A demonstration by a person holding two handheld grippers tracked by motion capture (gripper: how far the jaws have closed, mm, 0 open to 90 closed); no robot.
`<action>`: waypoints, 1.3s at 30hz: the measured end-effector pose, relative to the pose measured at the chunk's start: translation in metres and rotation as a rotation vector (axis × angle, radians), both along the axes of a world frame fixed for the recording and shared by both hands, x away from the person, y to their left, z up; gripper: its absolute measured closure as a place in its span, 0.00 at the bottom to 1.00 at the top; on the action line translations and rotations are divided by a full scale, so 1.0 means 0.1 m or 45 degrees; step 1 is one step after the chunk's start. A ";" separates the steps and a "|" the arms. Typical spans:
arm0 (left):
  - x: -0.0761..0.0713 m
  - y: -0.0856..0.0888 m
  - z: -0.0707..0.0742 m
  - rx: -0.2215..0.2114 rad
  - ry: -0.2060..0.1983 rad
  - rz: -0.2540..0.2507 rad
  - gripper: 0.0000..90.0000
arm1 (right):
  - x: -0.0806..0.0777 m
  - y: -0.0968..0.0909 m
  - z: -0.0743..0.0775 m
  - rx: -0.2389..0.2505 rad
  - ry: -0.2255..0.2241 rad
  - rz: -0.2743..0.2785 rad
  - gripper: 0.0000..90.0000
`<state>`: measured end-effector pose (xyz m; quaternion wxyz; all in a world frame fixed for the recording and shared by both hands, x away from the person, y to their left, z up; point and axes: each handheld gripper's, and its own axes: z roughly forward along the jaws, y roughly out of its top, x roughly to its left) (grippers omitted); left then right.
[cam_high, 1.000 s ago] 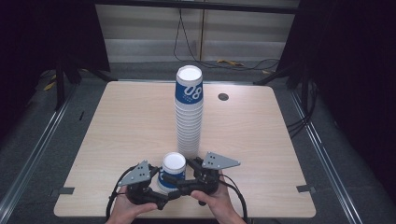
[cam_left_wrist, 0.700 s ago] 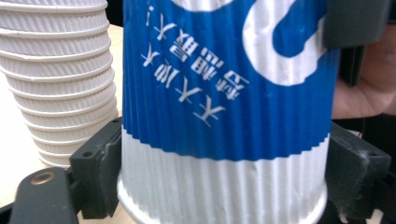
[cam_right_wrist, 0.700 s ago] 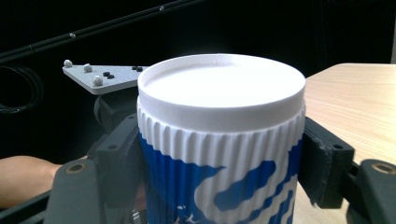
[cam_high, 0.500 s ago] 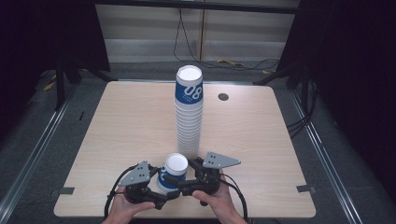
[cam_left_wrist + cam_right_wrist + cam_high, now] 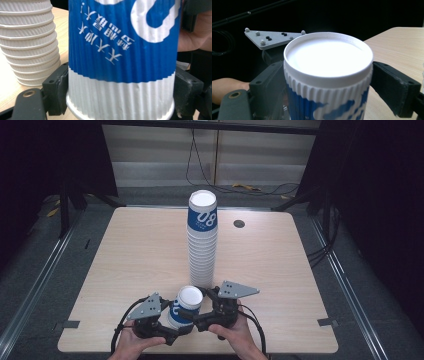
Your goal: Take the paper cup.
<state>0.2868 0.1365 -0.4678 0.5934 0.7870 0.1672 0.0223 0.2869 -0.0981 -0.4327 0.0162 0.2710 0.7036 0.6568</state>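
My left gripper (image 5: 170,332) and right gripper (image 5: 202,317) both clamp one ribbed blue-and-white paper cup (image 5: 184,306), upside down, at the worktop's (image 5: 130,250) six o'clock edge; the tall cup stack (image 5: 202,240) stands at its twelve.

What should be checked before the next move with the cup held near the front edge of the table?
1. Left gripper clamps the cup low on its white band: ok.
2. Right gripper clamps it near the upper end: ok.
3. Cup wall not crushed: ok, ribs look even.
4. Tall stack upright: ok.
5. Cup apart from the stack: ok.
6. Cup lifted off the table: cannot tell.
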 end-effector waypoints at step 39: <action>0.12 0.17 0.12 0.215 0.014 0.021 0.21 | 0.03 -0.32 0.05 -0.266 0.006 0.013 0.16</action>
